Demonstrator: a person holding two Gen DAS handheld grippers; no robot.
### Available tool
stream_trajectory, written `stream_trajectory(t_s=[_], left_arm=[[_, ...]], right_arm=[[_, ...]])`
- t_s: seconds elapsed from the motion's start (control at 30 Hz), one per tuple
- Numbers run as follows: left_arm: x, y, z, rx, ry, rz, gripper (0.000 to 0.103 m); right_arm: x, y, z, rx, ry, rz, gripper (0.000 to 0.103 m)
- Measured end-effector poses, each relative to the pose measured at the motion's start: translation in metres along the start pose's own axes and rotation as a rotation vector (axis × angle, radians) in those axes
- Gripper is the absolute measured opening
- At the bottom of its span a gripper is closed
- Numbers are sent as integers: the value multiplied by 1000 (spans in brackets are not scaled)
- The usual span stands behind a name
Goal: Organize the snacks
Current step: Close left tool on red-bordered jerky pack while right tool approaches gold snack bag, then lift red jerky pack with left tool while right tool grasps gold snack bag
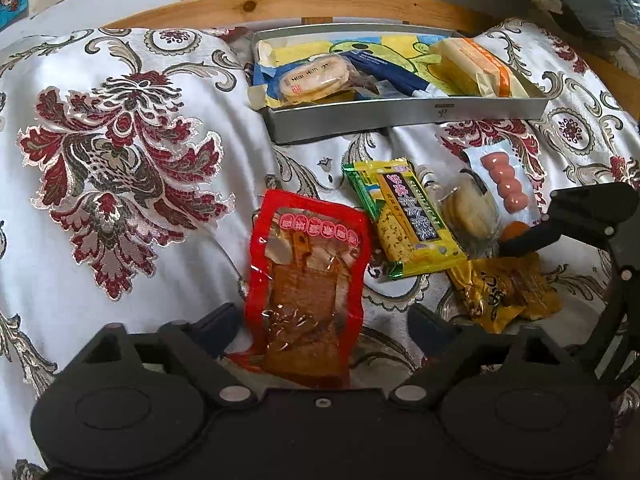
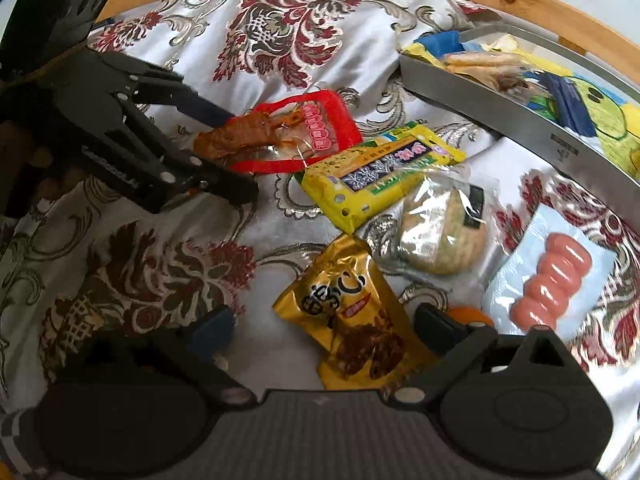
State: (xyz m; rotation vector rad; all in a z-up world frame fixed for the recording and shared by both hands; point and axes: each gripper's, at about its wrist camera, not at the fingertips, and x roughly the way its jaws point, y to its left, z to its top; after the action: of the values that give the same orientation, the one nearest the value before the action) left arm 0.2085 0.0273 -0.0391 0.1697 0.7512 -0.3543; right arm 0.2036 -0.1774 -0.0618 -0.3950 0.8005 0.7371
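A red packet of brown dried snack (image 1: 308,280) lies on the floral cloth between the wide-apart fingers of my left gripper (image 1: 324,316), which is open. In the right wrist view the left gripper (image 2: 236,152) straddles that red packet's (image 2: 320,128) near end. A gold packet (image 2: 352,320) lies between the fingers of my right gripper (image 2: 324,316), also open. One right finger (image 1: 528,238) reaches in above the gold packet (image 1: 500,288). A grey metal tray (image 1: 400,118) at the back holds round crackers (image 1: 316,78) and an orange-striped packet (image 1: 476,68).
Between the two packets lie a yellow-green packet (image 1: 408,216), a clear-wrapped round biscuit (image 1: 468,212) and a pack of pink sausage (image 1: 504,184). A small orange item (image 2: 468,316) sits by the right finger. A wooden rail (image 1: 280,4) runs behind the tray.
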Motion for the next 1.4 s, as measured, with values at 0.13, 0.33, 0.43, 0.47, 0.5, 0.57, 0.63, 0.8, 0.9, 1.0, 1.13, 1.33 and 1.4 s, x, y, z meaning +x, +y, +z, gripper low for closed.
stream_trajectory(t_s=[0.13, 0.33, 0.43, 0.47, 0.5, 0.57, 0.63, 0.8, 0.9, 1.0, 1.13, 1.33, 1.4], left_arm=[[0, -3, -1, 21, 8, 33, 72], [-4, -1, 1, -5, 8, 47, 68], [-1, -4, 0, 14, 9, 40, 77], [0, -5, 0, 21, 11, 36, 80], [2, -6, -1, 30, 12, 34, 80], [6, -5, -1, 38, 16, 38, 80], [9, -3, 0, 26, 17, 37, 78], [11, 0, 1, 14, 18, 58, 65], [10, -1, 1, 13, 21, 63, 64], [9, -4, 2, 16, 32, 69, 62], [4, -1, 3, -48, 53, 46, 59], [-6, -4, -5, -157, 95, 3, 59], [-10, -6, -10, -193, 113, -9, 59]], right_arm=[[-8, 3, -4, 33, -17, -26, 89], [0, 8, 3, -98, 20, -66, 90], [4, 0, 10, -148, 65, -9, 90], [5, -3, 12, -154, 80, 15, 90], [5, -7, 14, -158, 90, 38, 90], [5, -12, 14, -175, 98, 69, 90], [6, -13, 12, -186, 89, 80, 90], [3, -10, 0, -154, 19, 42, 87], [0, -11, -4, -107, -13, 14, 69], [-3, -10, -6, -76, -23, -11, 59], [-2, -2, -5, -1, -20, -58, 49], [-2, 20, -3, 83, 6, -130, 37], [-6, 25, -5, 127, 4, -129, 36]])
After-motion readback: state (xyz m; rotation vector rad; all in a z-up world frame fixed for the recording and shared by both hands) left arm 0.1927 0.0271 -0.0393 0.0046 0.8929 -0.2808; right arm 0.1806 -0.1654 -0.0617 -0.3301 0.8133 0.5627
